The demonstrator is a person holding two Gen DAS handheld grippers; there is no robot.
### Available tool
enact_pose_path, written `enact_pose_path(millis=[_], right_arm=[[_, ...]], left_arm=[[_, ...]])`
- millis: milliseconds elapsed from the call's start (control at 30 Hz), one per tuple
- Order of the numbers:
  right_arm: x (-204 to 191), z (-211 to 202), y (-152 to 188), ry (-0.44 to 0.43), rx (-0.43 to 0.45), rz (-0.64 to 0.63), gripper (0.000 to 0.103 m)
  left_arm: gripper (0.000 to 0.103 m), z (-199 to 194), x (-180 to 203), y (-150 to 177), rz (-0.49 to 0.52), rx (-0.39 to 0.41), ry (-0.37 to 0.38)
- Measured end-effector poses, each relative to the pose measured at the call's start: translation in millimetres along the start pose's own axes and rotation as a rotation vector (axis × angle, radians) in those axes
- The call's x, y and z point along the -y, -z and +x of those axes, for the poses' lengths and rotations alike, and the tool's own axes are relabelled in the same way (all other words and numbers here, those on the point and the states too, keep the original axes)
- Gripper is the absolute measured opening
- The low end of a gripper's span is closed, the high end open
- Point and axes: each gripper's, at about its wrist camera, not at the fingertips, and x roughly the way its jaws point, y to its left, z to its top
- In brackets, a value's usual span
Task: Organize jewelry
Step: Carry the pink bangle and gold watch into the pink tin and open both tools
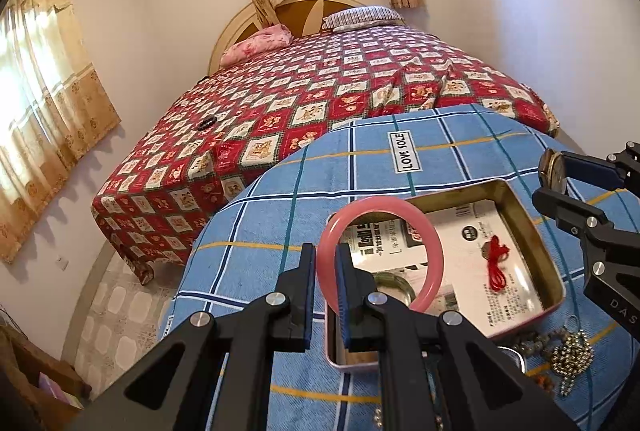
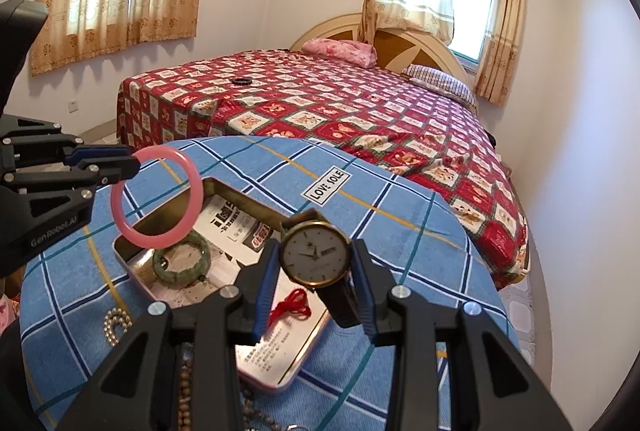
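My left gripper [image 1: 324, 271] is shut on a pink bangle [image 1: 432, 231] and holds it above the left end of an open metal tin [image 1: 556, 271]; it also shows in the right wrist view [image 2: 132, 161] with the bangle [image 2: 192, 207]. My right gripper [image 2: 316, 271] is shut on a gold wristwatch with a white dial [image 2: 314, 255], held above the tin [image 2: 288, 371]; in the left wrist view the watch [image 1: 552, 171] is at the right edge. In the tin lie a green bangle [image 2: 182, 261] and a red cord [image 2: 294, 303] on printed paper.
The tin sits on a round table with a blue checked cloth [image 2: 380, 215]. Bead strings [image 2: 114, 325] and a ball chain [image 1: 572, 355] lie near the tin. Behind the table is a bed with a red patterned cover [image 2: 320, 103], with a dark ring [image 2: 242, 81] on it.
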Motion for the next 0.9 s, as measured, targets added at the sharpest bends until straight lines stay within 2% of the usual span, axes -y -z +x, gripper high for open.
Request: enact_pose_path(millis=[900], right_arm=[[-7, 59, -2, -0.027, -0.082, 0.005, 0.038]], left_arm=[[0.009, 62, 3, 3, 0.007, -0.093, -0.004]])
